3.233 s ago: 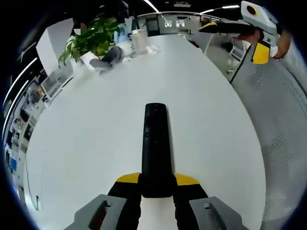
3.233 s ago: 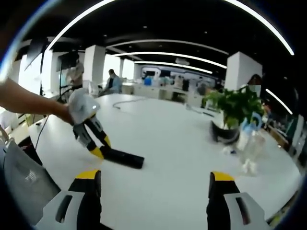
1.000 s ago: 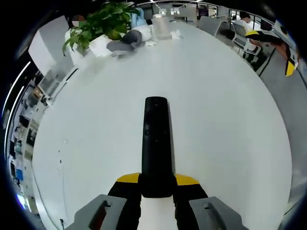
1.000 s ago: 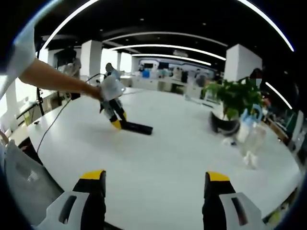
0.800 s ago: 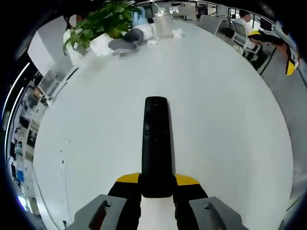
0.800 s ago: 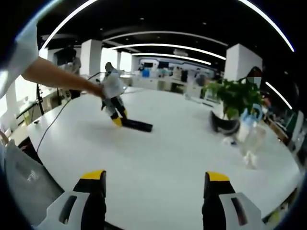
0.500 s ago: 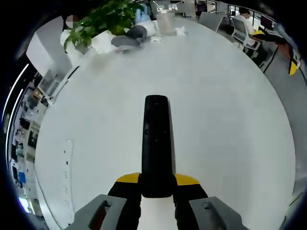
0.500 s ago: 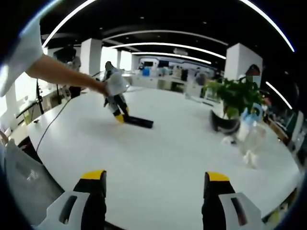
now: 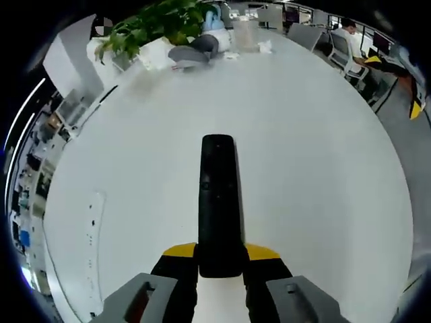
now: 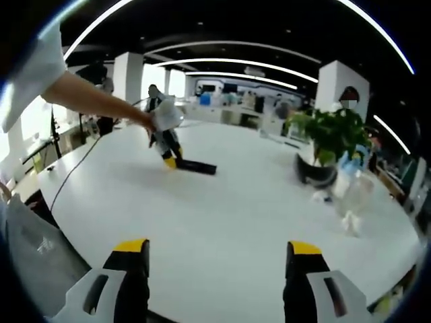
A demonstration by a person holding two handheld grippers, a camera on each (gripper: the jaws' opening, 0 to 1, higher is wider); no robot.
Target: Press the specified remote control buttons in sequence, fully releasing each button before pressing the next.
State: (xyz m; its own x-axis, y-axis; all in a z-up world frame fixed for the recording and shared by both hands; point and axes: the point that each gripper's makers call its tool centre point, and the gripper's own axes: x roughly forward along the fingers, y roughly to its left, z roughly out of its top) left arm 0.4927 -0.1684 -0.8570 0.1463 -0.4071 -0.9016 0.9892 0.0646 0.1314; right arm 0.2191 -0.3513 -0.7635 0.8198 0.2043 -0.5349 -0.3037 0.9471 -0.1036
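A long black remote control (image 9: 218, 202) points away from me over the white table (image 9: 310, 168). My left gripper (image 9: 219, 259) is shut on its near end, with the yellow-tipped jaws at either side. In the right gripper view the same remote control (image 10: 197, 166) is far off on the white table (image 10: 229, 222), held by the left gripper (image 10: 170, 160) in a person's outstretched hand (image 10: 145, 121). My right gripper (image 10: 214, 266) is open, with nothing between its widely spread jaws, low over the table's near part.
A potted green plant (image 9: 158, 27) stands at the table's far edge beside a grey object (image 9: 195, 50) and a clear bottle (image 9: 244, 30). The potted green plant (image 10: 326, 151) and bottles (image 10: 353, 195) stand at right. A cable (image 10: 74, 175) crosses the table's left. A grey chair (image 10: 30, 256) is near left.
The left gripper has carried the remote farther across the table from the right gripper, and its view has shifted toward the plant. The right gripper stays open and still.
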